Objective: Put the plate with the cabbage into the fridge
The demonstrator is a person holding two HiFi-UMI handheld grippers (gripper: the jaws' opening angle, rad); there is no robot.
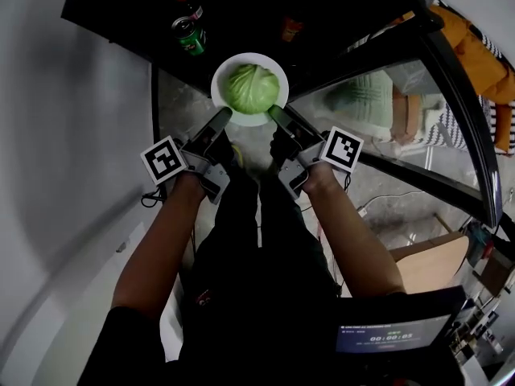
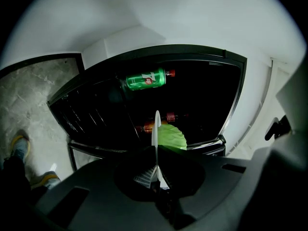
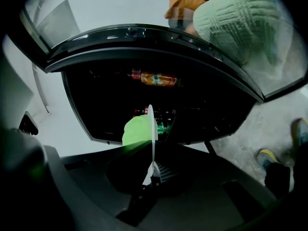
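Observation:
A white plate [image 1: 228, 69] carries a green cabbage [image 1: 251, 88] and hangs in front of the dark open fridge [image 1: 241, 6]. My left gripper [image 1: 220, 119] is shut on the plate's near left rim, my right gripper [image 1: 277, 114] on its near right rim. In the left gripper view the plate [image 2: 156, 129] shows edge-on between the jaws, with the cabbage [image 2: 172, 137] to its right. The right gripper view has the plate [image 3: 151, 124] edge-on too, the cabbage [image 3: 136, 130] on its left.
Inside the fridge lie a green can [image 1: 190, 34], a green bottle [image 2: 145, 79] and an orange-labelled bottle [image 3: 157, 79]. The glass fridge door [image 1: 418, 127] stands open at the right. A person in orange clothing [image 1: 475, 47] sits behind it. My shoes [image 2: 19, 146] are on the marbled floor.

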